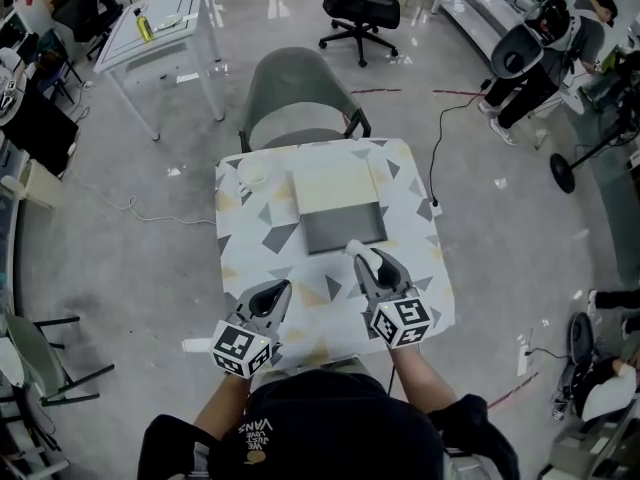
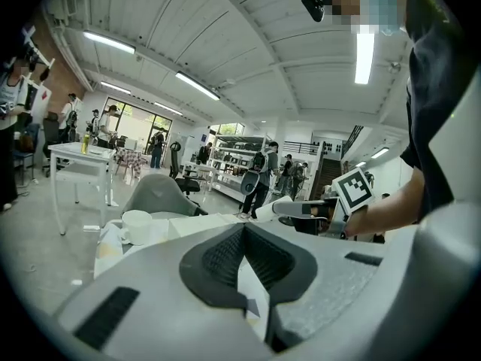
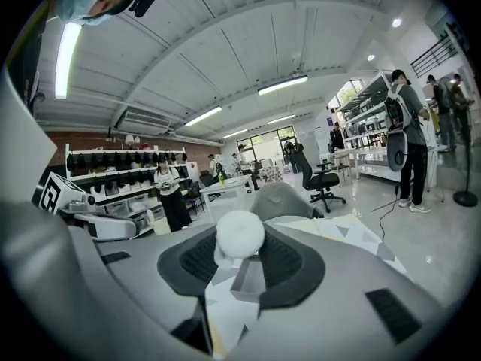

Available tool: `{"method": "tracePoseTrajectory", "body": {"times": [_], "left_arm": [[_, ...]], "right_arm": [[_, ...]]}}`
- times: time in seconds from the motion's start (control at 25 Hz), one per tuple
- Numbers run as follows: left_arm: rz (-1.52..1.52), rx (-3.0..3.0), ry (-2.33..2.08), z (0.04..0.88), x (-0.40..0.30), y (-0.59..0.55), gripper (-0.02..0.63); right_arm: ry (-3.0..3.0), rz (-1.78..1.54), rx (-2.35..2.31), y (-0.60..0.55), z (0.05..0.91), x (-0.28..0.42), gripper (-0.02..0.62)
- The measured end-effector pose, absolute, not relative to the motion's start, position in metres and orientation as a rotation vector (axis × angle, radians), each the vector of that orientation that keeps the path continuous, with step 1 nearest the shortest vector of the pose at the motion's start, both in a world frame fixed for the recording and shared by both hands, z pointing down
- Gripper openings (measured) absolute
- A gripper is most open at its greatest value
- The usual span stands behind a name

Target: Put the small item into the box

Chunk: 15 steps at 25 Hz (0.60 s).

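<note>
1. Right gripper (image 1: 373,261): the jaws are set at a middling width and clamp the small item (image 3: 239,235), a white rounded piece, between the pads at the very tips. Nothing else is in the grip.
2. Left gripper (image 1: 270,298): the jaws stand a little apart. Only the patterned cloth shows between them, so this gripper carries nothing.
3. Position of the item: in the head view it sits at the near right corner of the box (image 1: 343,230), about at the near rim. Its height above the rim cannot be read from these views.
4. Box: a shallow grey tray, open, with the pale lid (image 1: 333,180) folded back on the far side. The long axis runs across the person's front, from left to right. The interior appears bare.
5. Governing relation: the opening lies ahead of the right gripper's tips and slightly to the left. The right gripper is much the nearer of the two. The left gripper is low over the near left part of the table (image 1: 400,168), well apart from the box.
6. Judgement: the next move is probably a short forward advance over the near rim, then release.
7. Other objects: a white cup (image 1: 252,178) stands at the far left of the table, clear of the path.
</note>
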<state>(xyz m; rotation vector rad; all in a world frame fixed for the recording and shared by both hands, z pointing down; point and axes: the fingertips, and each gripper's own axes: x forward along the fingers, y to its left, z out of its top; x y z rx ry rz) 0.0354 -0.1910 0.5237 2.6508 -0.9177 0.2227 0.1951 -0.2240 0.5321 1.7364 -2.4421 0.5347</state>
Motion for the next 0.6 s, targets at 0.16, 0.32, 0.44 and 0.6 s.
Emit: {"method": "tracePoseTrajectory", "body": {"times": [0.16, 0.32, 0.44, 0.6], "left_arm": [[0.223, 2.63, -0.955, 0.53, 0.04, -0.198, 0.006], [0.226, 2.616, -0.983, 0.535, 0.044, -0.203, 0.006], [0.227, 2.617, -0.993, 0.536, 0.049, -0.207, 0.006], [0.242, 2.595, -1.016, 0.545, 0.052, -0.211, 0.006]], "right_arm": [[-2.437, 0.534, 1.672, -0.244, 0.55, 0.199, 0.129], [-2.426, 0.536, 1.604, -0.264, 0.571, 0.202, 0.129], [-2.407, 0.516, 1.542, -0.279, 0.589, 0.201, 0.129], [-2.378, 0.527, 1.475, -0.299, 0.615, 0.201, 0.129]]}}
